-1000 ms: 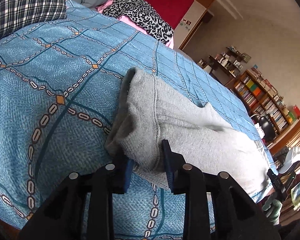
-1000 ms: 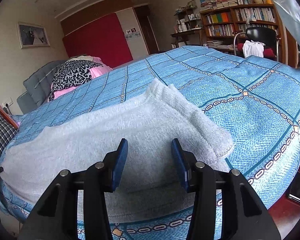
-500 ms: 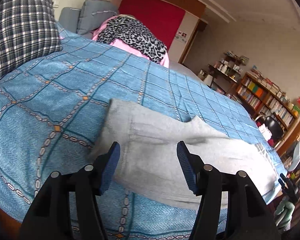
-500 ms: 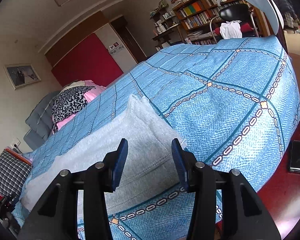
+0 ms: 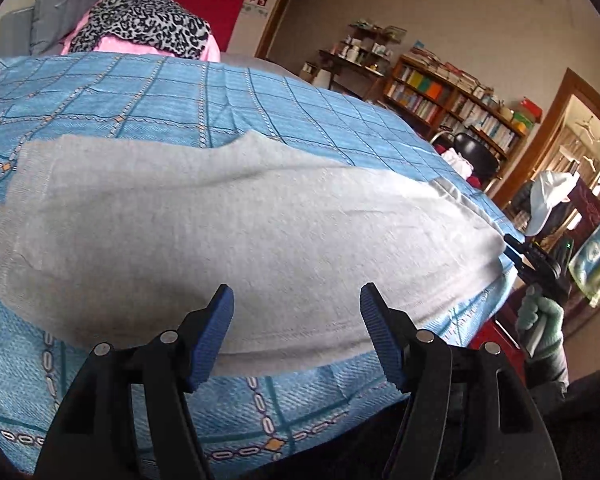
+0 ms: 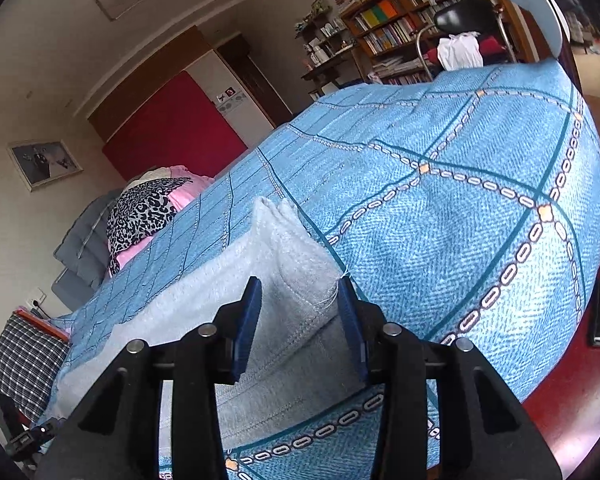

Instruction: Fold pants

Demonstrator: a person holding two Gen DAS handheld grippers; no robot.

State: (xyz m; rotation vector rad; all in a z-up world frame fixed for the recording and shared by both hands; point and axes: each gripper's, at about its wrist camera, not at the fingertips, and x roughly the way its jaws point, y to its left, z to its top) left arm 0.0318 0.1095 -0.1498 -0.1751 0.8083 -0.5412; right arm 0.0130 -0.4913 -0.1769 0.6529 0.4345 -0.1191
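Grey knit pants (image 5: 236, 220) lay flat on the blue chain-patterned bedspread (image 5: 140, 92). Left gripper (image 5: 296, 332) jaws had just been opening, spread wide, nothing between them. Right gripper (image 6: 299, 320) jaws had just been closing around the cuff end; contact unclear.

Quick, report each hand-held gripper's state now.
Left hand-held gripper: open, empty, just opened above the gray pants.
Right hand-held gripper: open, closing around the pants' end, not yet clamped.
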